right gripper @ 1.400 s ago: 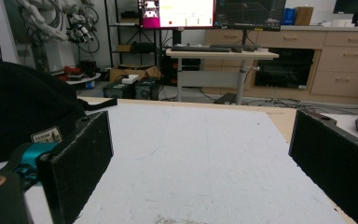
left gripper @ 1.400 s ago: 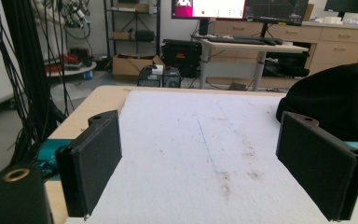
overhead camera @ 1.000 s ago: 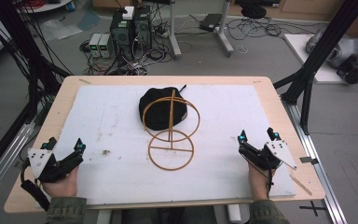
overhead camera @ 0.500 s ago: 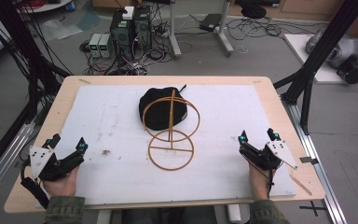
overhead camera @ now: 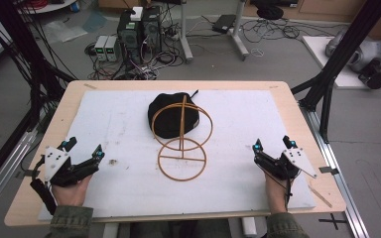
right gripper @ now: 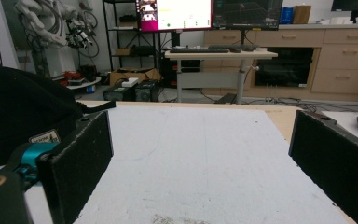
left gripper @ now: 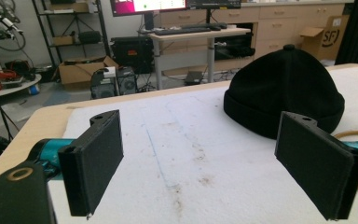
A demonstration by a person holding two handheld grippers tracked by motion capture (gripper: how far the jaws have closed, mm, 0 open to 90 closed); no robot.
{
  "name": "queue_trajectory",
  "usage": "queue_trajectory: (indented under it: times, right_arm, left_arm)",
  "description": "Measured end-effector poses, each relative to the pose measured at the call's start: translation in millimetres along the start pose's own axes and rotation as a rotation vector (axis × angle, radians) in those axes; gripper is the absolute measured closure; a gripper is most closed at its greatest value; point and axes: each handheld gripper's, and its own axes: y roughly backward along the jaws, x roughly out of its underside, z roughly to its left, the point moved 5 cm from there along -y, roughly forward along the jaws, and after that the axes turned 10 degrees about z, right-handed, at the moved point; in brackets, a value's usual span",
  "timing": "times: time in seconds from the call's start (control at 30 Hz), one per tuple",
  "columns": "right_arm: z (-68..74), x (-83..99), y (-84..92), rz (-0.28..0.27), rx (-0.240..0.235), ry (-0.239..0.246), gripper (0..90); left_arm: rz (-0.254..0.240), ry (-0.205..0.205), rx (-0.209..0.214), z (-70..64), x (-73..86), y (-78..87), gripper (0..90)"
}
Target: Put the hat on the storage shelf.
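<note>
No visible change from a second ago. Left hand-held gripper [overhead camera: 84, 151] and right hand-held gripper [overhead camera: 274, 146] rest wide apart, empty, at the surface [overhead camera: 278, 99] edges. Black cap [overhead camera: 166, 116] sits mid-surface behind the wire stand [overhead camera: 182, 144]. Cap label [right gripper: 44, 136] too blurred, maybe text.

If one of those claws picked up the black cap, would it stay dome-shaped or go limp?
The black cap looks like soft knit cloth, so it would probably sag and feel light. Its folded brim seems easy to pinch. Pushed, it would likely slide or bunch on the white mat, not roll.
</note>
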Motion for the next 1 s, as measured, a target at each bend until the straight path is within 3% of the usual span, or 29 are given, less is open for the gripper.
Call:
queue_trajectory:
  times: [0.13,0.33,0.57,0.67,0.7,0.93,1.0]
  right_arm:
    - [0.2,0.0,-0.2,0.0,-0.003,-0.001,5.2]
    - [0.8,0.0,-0.5,0.0,-0.009,0.0,5.2]
    - [4.4,1.3,-2.0,0.013,-0.03,0.006,5.2]
    - [4.7,1.2,-2.1,0.011,-0.032,0.009,5.2]
    - [4.7,1.2,-1.9,0.011,-0.032,0.006,5.2]
    - [4.5,1.4,-1.8,0.012,-0.037,0.006,5.2]
    - [5.4,2.2,-1.7,0.016,-0.042,0.003,5.2]
  left_arm:
    - [0.02,0.004,0.021,-3.3,-2.7,-6.5,14.7]
    - [0.045,-0.029,0.041,-12.4,-10.1,-17.9,14.3]
    - [0.078,-0.056,0.064,-21.6,-26.5,-29.4,14.3]
    - [0.092,-0.078,0.065,-25.8,-33.9,-35.2,14.4]
    - [0.099,-0.101,0.062,-28.4,-38.3,-38.5,14.4]
    - [0.117,-0.098,0.095,-34.8,-50.7,-52.2,14.4]
    - [0.122,-0.118,0.1,-38.8,-54.7,-56.0,14.4]
